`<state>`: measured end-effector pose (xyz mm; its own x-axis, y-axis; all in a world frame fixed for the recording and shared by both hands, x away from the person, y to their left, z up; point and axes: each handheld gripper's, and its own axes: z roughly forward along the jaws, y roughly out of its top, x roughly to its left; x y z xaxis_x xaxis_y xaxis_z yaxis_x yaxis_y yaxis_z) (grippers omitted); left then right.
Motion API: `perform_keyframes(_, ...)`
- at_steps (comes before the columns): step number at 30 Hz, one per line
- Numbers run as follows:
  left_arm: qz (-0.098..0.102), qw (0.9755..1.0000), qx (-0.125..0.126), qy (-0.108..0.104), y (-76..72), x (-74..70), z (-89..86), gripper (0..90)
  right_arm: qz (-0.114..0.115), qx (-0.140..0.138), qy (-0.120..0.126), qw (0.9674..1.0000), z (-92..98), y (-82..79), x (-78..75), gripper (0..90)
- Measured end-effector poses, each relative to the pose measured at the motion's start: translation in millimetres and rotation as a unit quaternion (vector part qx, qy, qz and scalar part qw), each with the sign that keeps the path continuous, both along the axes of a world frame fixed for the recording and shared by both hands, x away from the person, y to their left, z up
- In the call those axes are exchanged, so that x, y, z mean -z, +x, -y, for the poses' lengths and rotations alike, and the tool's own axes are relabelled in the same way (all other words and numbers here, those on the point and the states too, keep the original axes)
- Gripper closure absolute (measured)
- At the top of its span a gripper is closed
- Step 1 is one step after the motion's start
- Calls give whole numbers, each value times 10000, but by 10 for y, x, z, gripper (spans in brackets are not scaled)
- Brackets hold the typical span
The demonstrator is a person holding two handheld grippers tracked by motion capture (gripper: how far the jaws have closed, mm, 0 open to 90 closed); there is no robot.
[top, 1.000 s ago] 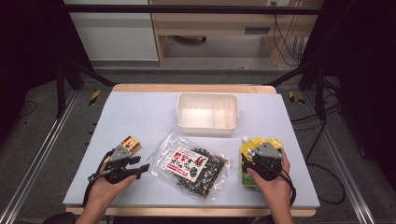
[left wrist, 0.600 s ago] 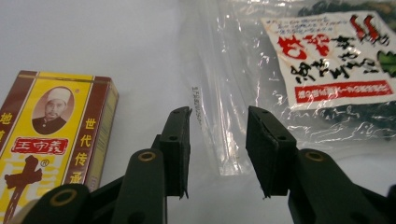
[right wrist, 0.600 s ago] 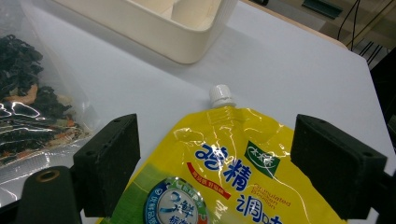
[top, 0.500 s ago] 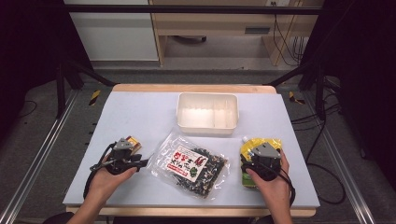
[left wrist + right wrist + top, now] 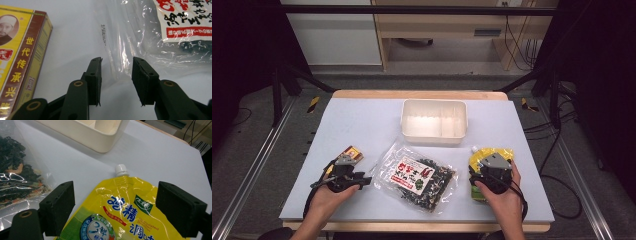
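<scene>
Jaws of both grippers stand spread. One tray, one seaweed bag, one yellow pouch, one box. Left gripper has swung right toward the bag; right gripper has stayed.

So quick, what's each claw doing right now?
Left claw: open, jaws either side of the clear bag's edge.
Right claw: open wide over the yellow pouch.

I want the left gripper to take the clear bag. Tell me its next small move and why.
Probably close the left gripper: its open jaws already stand on either side of the clear bag's crinkled edge, with the yellow box off to one side. If the film sits too shallow, ease forward slightly first.
</scene>
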<state>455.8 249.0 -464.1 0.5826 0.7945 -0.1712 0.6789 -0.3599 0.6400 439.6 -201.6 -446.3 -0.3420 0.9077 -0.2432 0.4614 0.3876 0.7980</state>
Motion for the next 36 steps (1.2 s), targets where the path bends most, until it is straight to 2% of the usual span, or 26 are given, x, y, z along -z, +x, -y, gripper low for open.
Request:
perform_keyframes(5, -56, 10000, -23, -16, 18, 24, 32, 687, -5, -1, 7, 10000, -6, -6, -3, 163)
perform_keyframes(8, -41, 10000, -42, 45, 29, 26, 30, 760, 0, 5, 31, 10000, -3, -3, -3, 163)
perform_keyframes(13, -128, 9999, -54, 86, 59, 41, 8, 871, 5, 11, 21, 10000, -6, -8, -7, 163)
perform_keyframes(18, 90, 9992, 49, 377, 30, 23, 67, 897, 20, 17, 50, 10000, -2, -8, -11, 163)
perform_keyframes(20, 214, 9989, 62, 418, 28, -8, 57, 899, 26, 15, 43, 10000, -2, -10, -13, 163)
perform_keyframes(21, 214, 9989, 62, 418, 28, -8, 57, 899, 26, 15, 43, 10000, -2, -10, -13, 163)
perform_keyframes(22, 372, 9986, 81, 368, 28, -84, 26, 900, 42, 15, 48, 10000, -1, -13, -14, 163)
perform_keyframes(24, 450, 9981, 129, 389, 28, -140, 17, 900, 48, 21, 63, 10000, 2, -11, -14, 163)
perform_keyframes(27, 584, 9960, 306, 604, 2, -229, 15, 900, 43, 37, 63, 10000, 11, -6, -11, 163)
perform_keyframes(31, 604, 9954, 380, 639, -52, -274, -29, 900, 37, 73, 73, 9999, 20, -11, -11, 163)
perform_keyframes(36, 830, 9933, 361, 714, -56, -376, -113, 900, 48, 31, 102, 9999, 4, -5, -14, 163)
